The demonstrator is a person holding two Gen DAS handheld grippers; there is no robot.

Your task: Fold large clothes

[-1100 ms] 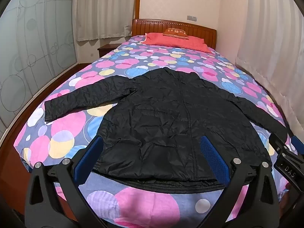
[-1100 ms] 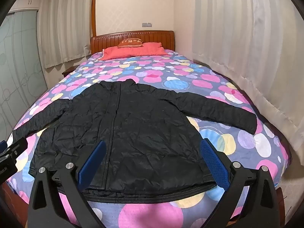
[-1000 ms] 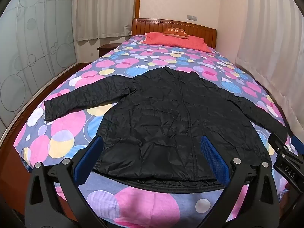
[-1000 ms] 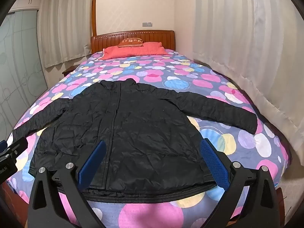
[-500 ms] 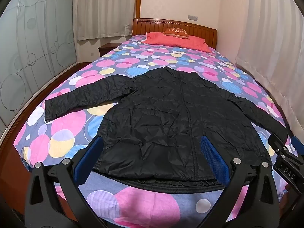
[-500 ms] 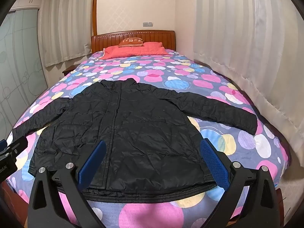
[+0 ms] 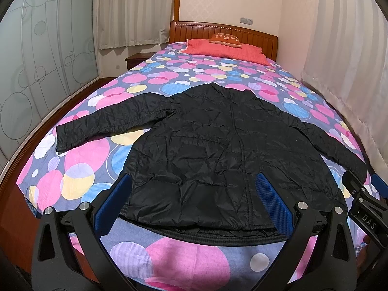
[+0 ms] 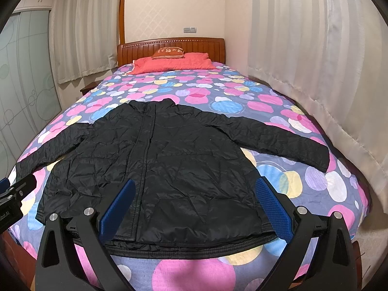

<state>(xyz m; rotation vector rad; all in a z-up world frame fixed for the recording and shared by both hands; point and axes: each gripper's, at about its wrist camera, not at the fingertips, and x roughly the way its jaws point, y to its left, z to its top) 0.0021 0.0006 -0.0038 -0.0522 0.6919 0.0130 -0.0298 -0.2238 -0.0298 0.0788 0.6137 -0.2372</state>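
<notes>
Left wrist view: a black padded jacket (image 7: 218,150) lies flat and face-up on a bed (image 7: 189,262), collar toward the wooden headboard (image 7: 223,30), hem toward the foot edge, both sleeves spread wide. The left gripper (image 7: 194,203) hovers above the hem with its blue-padded fingers (image 7: 271,201) spread apart, holding nothing. A strip of bare bedspread runs between the hem and the foot edge; the jacket's left sleeve (image 7: 101,123) stops short of the bed's side edge, with polished wood floor (image 7: 14,208) open beyond it. At the far right of this view a black corner of the right gripper (image 7: 366,215) shows past the jacket's other cuff. Right wrist view: the same jacket (image 8: 157,169), with its right sleeve (image 8: 278,140) reaching toward pale floor-length curtains (image 8: 315,72) that hang close along that side of the bed, leaving little room there. The right gripper (image 8: 194,203) also hangs over the hem, its jaws wide apart and empty, and the left gripper's body (image 8: 12,198) edges in beside the opposite cuff. Only the left view shows frosted sliding doors (image 7: 43,55) patterned with circles and a small nightstand (image 7: 138,59) beside the headboard. Beyond the collar, the bedspread of pink, blue and yellow circles lies open up to a coral pillow (image 8: 172,66) topped by a small cushion (image 8: 169,52).
</notes>
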